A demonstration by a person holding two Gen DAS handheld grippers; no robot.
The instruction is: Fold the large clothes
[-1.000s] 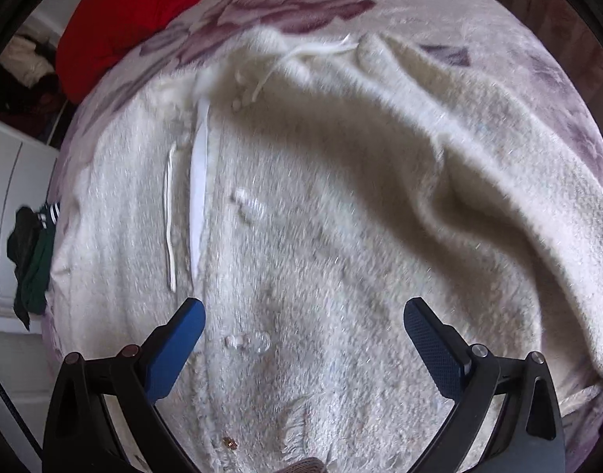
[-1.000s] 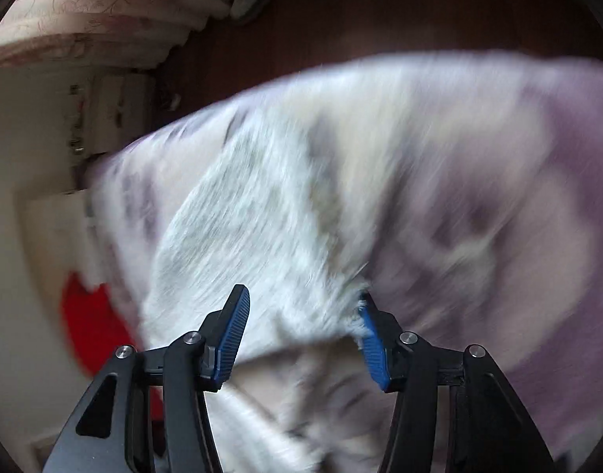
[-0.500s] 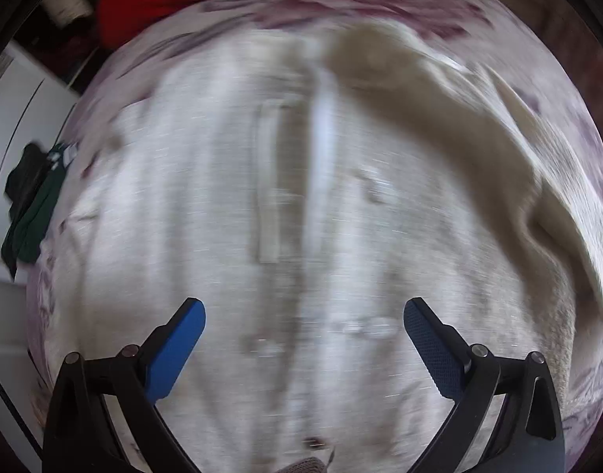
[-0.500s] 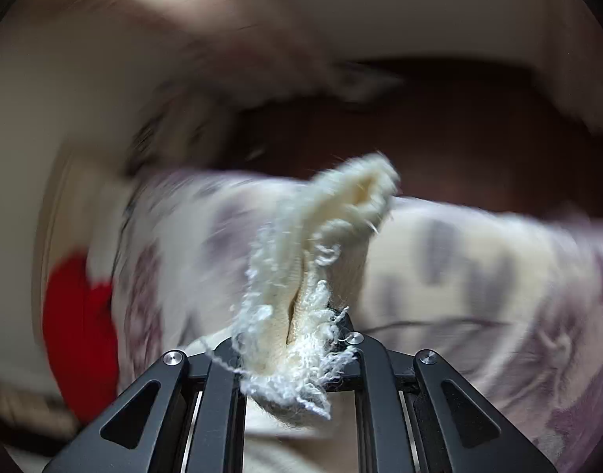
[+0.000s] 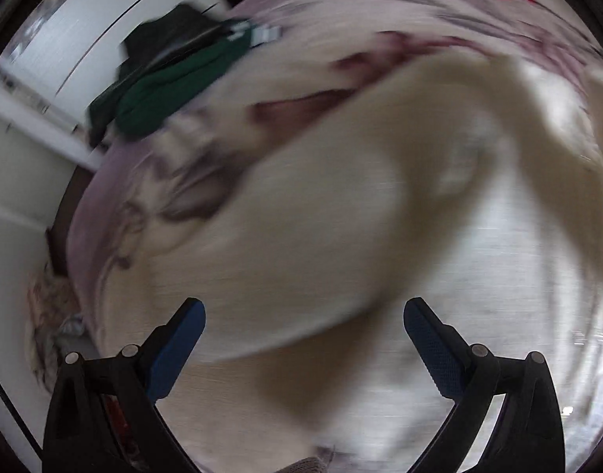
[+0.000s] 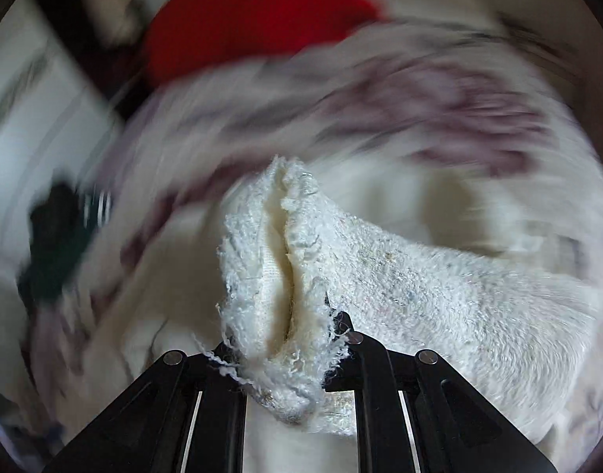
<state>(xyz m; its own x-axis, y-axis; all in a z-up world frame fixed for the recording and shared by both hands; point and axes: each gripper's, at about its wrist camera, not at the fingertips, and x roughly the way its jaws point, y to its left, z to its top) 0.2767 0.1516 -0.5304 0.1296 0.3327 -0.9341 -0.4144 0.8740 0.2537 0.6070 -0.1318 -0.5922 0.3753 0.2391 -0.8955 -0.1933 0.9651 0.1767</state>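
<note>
A large cream fuzzy garment (image 5: 321, 236) lies spread over a bed with a purple floral cover (image 5: 151, 181); the left wrist view is blurred by motion. My left gripper (image 5: 303, 323) hangs above the garment, open, with nothing between its blue pads (image 5: 179, 339). In the right wrist view my right gripper (image 6: 285, 358) is shut on a bunched edge of the same cream garment (image 6: 419, 287), which folds up between the fingers and trails off to the right. The pads themselves are hidden by the fabric.
A red cloth (image 6: 254, 12) lies at the far end of the bed. A dark green and black garment (image 5: 171, 75) hangs by white furniture (image 5: 65, 59) at the bed's left side. The bed's left edge drops to a dark floor (image 5: 59, 236).
My right gripper closed on the garment's edge and lifted it, then swung toward the red cloth. My left gripper, still open, swept sideways across the garment toward the bed's left edge and rolled.
</note>
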